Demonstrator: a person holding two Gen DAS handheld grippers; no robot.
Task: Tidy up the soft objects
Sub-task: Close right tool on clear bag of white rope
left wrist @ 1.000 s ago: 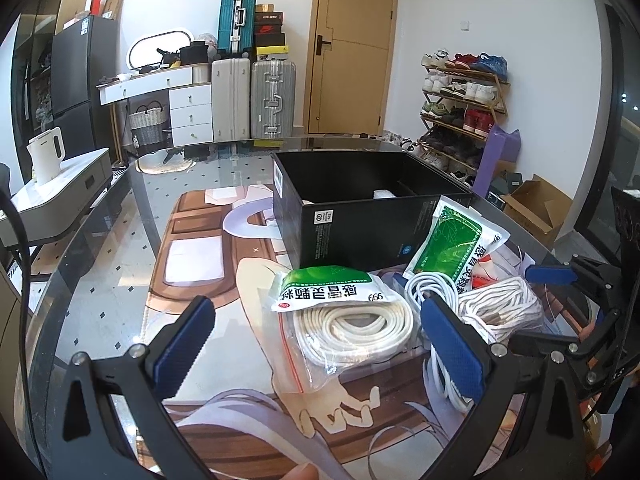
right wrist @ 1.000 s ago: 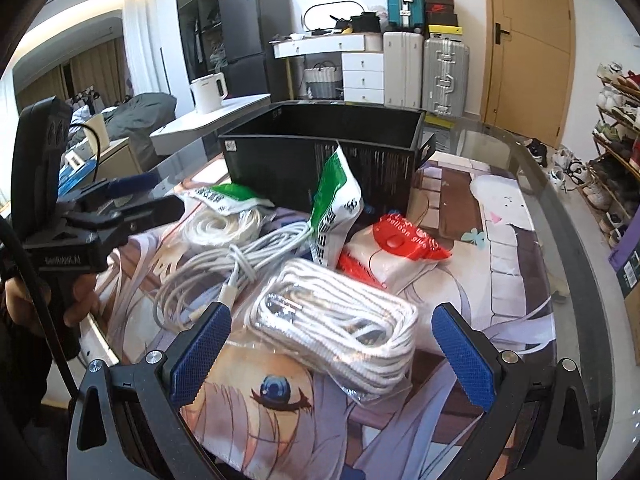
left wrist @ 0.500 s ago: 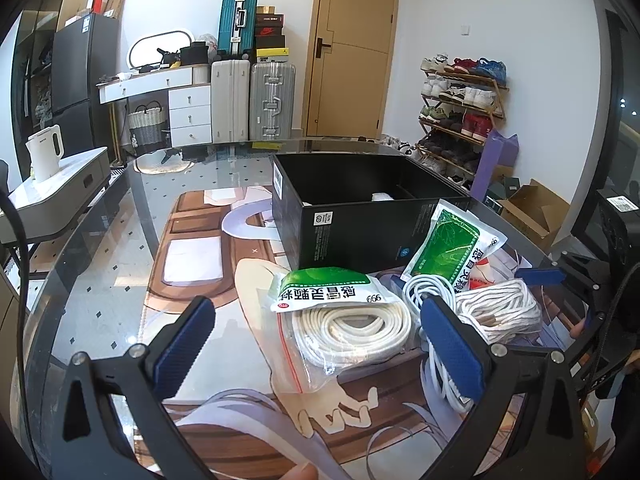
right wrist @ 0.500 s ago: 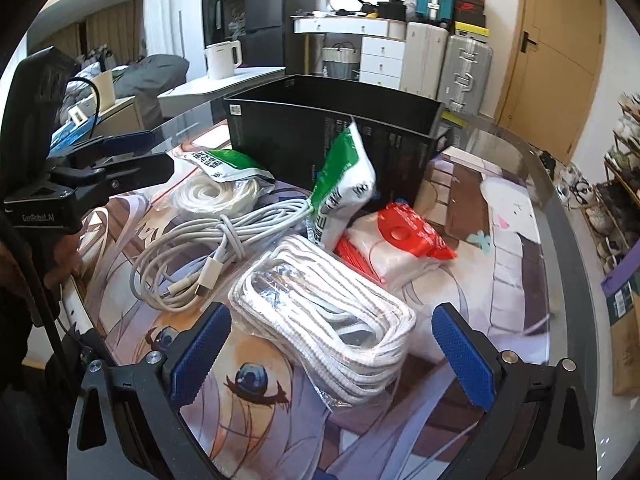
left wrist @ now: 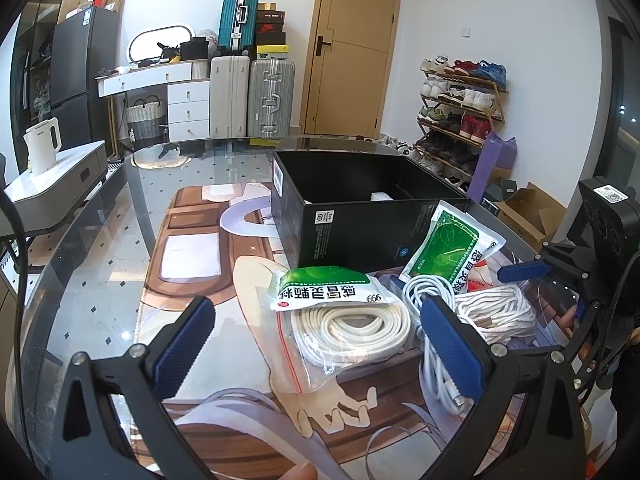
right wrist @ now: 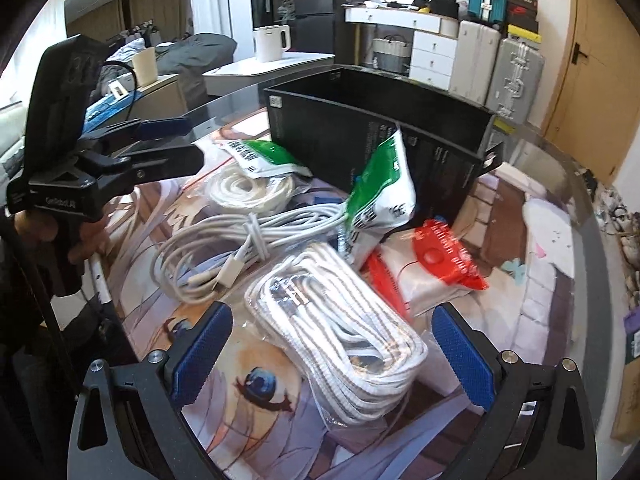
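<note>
On the glass table (left wrist: 100, 280), in front of one open black box (left wrist: 360, 216), you have six soft things: two green-and-white sachets, one (left wrist: 326, 292) lying on a bagged coil of flat cream cord (left wrist: 352, 332), the other (right wrist: 380, 192) leaning against the box; one bundle of white charging cable (right wrist: 240, 248); one bagged hank of white braided rope (right wrist: 340, 336); and one red-and-white packet (right wrist: 432, 268). Your left gripper (left wrist: 316, 344) is spread wide, empty, facing the cream cord. Your right gripper (right wrist: 332, 356) is also spread wide, its fingers either side of the braided rope, gripping nothing.
</note>
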